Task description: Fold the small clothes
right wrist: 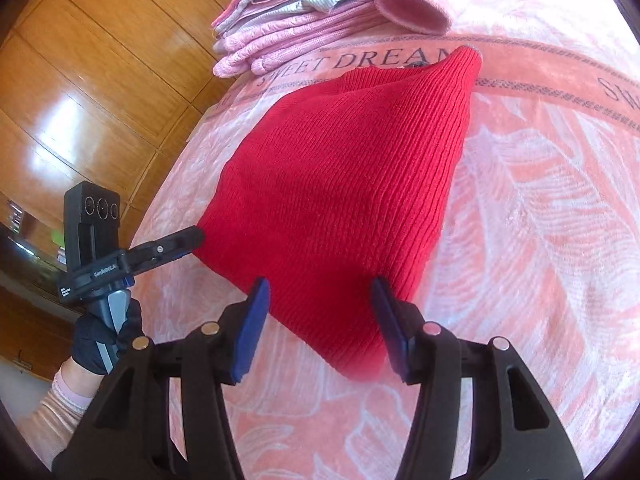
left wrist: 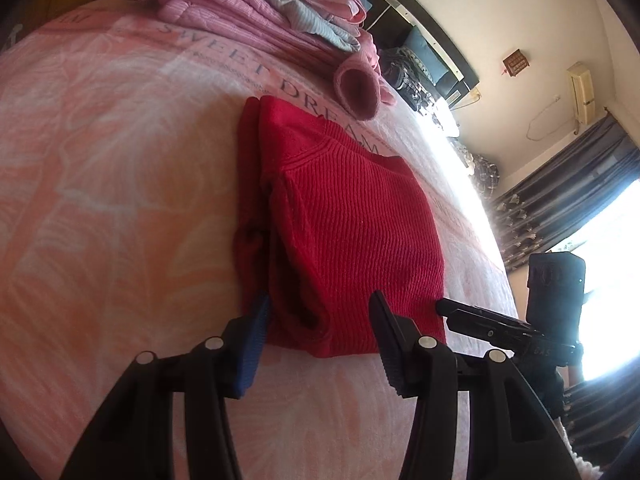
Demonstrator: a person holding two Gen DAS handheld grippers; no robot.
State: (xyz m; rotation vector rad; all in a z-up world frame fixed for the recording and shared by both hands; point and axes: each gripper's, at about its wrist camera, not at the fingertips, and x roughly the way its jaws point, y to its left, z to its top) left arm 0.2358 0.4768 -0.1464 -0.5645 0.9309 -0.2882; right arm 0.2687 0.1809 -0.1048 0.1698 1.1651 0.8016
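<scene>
A red ribbed knit sweater (left wrist: 352, 216) lies folded on the pink bedspread (left wrist: 100, 160). My left gripper (left wrist: 320, 312) is open and straddles the sweater's near edge, with cloth between its blue pads. In the right wrist view the same sweater (right wrist: 340, 184) spreads out ahead. My right gripper (right wrist: 320, 292) is open too, and the sweater's near corner lies between its fingers. The left gripper (right wrist: 192, 240) shows from the side at the sweater's left corner, held by a black-gloved hand (right wrist: 100, 344). The right gripper (left wrist: 444, 306) enters the left wrist view at the sweater's right corner.
A stack of folded pink and grey clothes (left wrist: 248, 12) sits at the far side of the bed, with a loose pink sleeve cuff (right wrist: 416, 8) beside it. A wooden wardrobe (right wrist: 100, 80) stands left of the bed. Curtains (left wrist: 560, 200) and a bright window are on the right.
</scene>
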